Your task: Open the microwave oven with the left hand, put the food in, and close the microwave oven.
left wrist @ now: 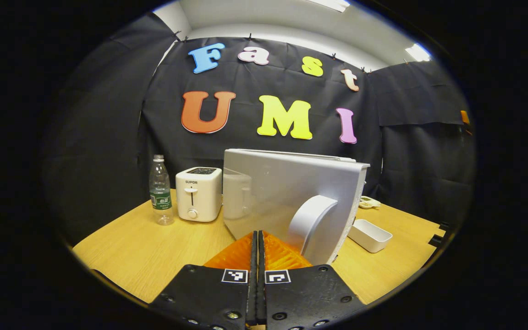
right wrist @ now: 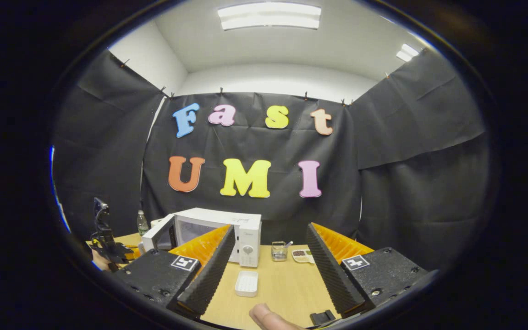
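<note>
Beside the toaster (left wrist: pixel 198 194) marked SUPOR, left hand-held gripper (left wrist: pixel 257 238) pressed together, right (right wrist: pixel 268 256) spread.

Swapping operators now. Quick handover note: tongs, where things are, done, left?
Left tongs: shut, empty, close by the microwave door, next to its handle.
Right tongs: open, empty, held back above the table.
Microwave: door partly swung open.
White tray: on the table in front of the microwave; what it holds I cannot tell. A plate of food sits farther back.
Done: door opened partway.
Left: open it fully, put the food in, close the door.
</note>
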The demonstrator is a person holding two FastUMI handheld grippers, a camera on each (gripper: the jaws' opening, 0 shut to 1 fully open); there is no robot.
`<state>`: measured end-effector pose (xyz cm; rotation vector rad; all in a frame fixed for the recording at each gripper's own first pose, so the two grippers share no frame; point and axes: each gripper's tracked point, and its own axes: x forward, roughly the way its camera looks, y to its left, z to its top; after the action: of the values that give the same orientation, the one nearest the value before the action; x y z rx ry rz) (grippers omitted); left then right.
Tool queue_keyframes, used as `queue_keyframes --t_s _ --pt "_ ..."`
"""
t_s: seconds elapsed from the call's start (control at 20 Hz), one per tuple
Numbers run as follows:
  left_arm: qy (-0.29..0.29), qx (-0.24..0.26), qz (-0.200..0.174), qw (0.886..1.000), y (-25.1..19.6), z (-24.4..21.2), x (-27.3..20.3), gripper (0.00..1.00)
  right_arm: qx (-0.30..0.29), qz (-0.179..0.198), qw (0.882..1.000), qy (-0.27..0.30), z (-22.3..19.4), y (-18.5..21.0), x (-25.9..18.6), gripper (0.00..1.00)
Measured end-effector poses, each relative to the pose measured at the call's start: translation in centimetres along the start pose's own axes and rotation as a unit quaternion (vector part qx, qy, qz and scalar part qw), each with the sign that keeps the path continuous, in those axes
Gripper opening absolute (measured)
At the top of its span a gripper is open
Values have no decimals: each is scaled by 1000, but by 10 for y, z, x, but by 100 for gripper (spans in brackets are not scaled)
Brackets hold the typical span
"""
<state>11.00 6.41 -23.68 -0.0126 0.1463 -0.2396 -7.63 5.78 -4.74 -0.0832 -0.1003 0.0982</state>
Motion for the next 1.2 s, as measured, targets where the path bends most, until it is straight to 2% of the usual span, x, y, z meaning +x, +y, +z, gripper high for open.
queue_keyframes --t_s 0.25,0.65,1.05,1.2 --pt "5 -6 -32 999 -37 -2 35 0 7 -15 1000 -2 -3 -26 -3 99" --pt "37 -19 -66 997 -76 -8 103 0 24 -15 999 -18 -5 -50 0 99" --pt "51 -12 -42 998 -93 -4 161 0 34 -14 999 2 -35 -74 38 99" --pt "64 -27 -38 997 -105 -3 174 0 40 -17 999 13 -48 -85 59 99"
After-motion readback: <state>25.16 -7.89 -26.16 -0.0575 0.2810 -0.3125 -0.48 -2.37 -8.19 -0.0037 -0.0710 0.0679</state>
